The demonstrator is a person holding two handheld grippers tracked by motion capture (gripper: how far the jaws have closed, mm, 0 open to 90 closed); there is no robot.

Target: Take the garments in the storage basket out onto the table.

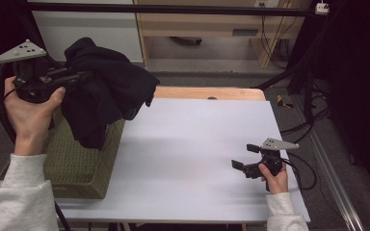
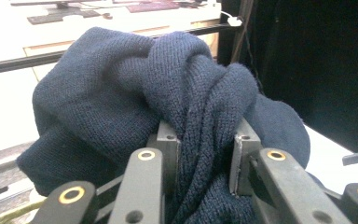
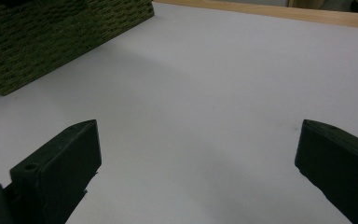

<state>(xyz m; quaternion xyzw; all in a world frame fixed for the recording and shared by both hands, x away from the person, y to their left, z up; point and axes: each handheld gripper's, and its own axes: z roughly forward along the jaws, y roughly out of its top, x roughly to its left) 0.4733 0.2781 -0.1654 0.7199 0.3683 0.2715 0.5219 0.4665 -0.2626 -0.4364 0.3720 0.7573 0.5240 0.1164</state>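
Note:
A dark navy knitted garment [image 1: 108, 89] hangs bunched in the air above a green woven basket [image 1: 79, 161] at the table's left. My left gripper [image 1: 84, 77] is shut on a fold of that garment [image 2: 205, 116], whose knit fills the gap between both pads. Part of the cloth still droops toward the basket's rim. My right gripper [image 1: 245, 156] rests low over the white table top [image 1: 192, 144] at the right, its jaws wide apart with nothing between them [image 3: 198, 154].
The basket's woven wall [image 3: 42, 42] stands to the far left in the right gripper view. A wooden strip [image 1: 207, 93] edges the table's far side. Black frame bars and cables [image 1: 303, 110] run along the right.

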